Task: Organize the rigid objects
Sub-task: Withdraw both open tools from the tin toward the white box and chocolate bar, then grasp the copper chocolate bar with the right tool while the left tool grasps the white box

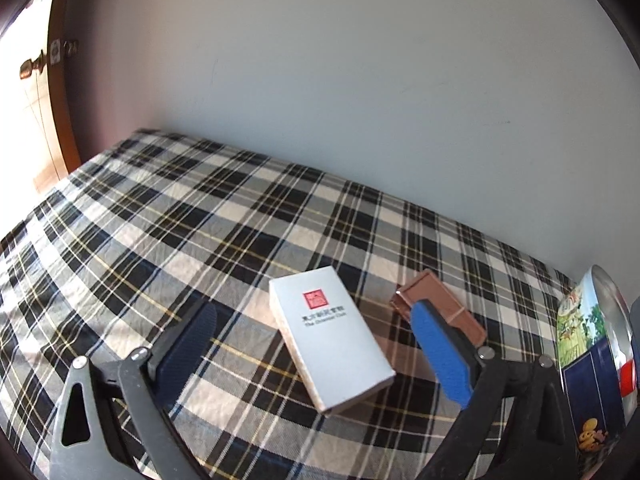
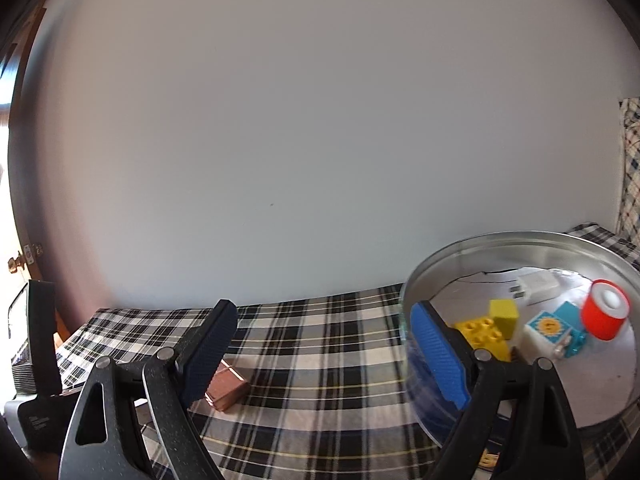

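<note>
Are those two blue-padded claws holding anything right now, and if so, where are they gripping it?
Nothing is held. The left gripper is open above the white box, pads clear of it. The right gripper is open and empty beside the round tin.

One white box [image 1: 330,338], one brown box [image 1: 444,304], one round tin [image 2: 520,240], two yellow blocks [image 2: 482,330].

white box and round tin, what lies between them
In the left wrist view, the brown box lies on the plaid cloth between the white box and round tin.
</note>
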`<state>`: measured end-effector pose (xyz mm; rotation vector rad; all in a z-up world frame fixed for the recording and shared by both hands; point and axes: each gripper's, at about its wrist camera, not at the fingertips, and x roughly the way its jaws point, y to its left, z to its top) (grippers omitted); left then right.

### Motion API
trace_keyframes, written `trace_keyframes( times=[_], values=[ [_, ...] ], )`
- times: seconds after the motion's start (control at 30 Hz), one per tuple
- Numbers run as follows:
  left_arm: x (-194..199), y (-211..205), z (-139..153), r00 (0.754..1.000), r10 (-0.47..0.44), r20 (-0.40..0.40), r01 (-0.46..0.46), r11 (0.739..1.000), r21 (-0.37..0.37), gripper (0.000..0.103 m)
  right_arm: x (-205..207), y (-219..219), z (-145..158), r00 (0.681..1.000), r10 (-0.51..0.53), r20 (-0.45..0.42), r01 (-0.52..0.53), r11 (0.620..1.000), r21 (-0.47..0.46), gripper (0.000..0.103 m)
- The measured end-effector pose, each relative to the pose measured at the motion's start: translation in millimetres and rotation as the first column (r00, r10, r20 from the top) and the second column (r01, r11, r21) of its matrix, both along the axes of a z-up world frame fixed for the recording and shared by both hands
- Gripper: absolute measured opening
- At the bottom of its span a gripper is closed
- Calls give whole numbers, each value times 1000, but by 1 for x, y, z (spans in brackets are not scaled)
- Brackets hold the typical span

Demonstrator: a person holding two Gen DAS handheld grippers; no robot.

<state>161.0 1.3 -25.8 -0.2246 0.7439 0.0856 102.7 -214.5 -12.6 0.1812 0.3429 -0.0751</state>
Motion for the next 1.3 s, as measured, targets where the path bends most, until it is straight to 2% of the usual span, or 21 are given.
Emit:
trace_keyframes(
  times=[0.2,0.37,0.43,0.5,0.6,0.83,0.97,1.03,1.1,1.17,1.27,1.3],
  values=[
    [15,10,-13,995,-5,-104,1,999,-38,99,19,3,-3,999,17,-36,-17,1000,12,90],
    [25,13,-16,988,-56,-146,64,997,50,99,31,11,-6,996,44,-83,-42,999,27,90],
    [32,14,-20,974,-107,-198,138,979,150,101,37,15,-9,990,71,-122,-68,997,27,90],
    [34,22,-20,967,-161,-197,189,973,131,103,42,18,-14,981,103,-163,-99,995,31,90],
    [35,31,-20,964,-179,-195,205,971,126,103,52,23,-21,960,147,-240,-143,989,32,90],
    [36,34,-22,966,-167,-197,195,972,130,103,84,57,-38,874,289,-391,-318,948,-10,90],
    [33,35,-20,964,-181,-196,209,969,130,103,93,74,-46,841,296,-453,-357,933,-51,90],
    [31,34,-19,963,-185,-194,213,968,135,97,102,80,-53,820,299,-488,-368,928,-51,90],
    [28,31,-15,962,-194,-193,224,964,145,81,111,84,-61,792,294,-535,-378,925,-51,90],
    [27,33,-13,958,-207,-197,237,961,143,72,116,88,-67,771,300,-562,-391,919,-46,90],
    [27,34,-12,956,-220,-195,250,957,145,71,120,96,-71,758,285,-588,-402,912,-76,89],
    [26,33,-12,957,-218,-192,247,958,145,70,120,98,-71,758,281,-588,-405,910,-87,85]
  ],
)
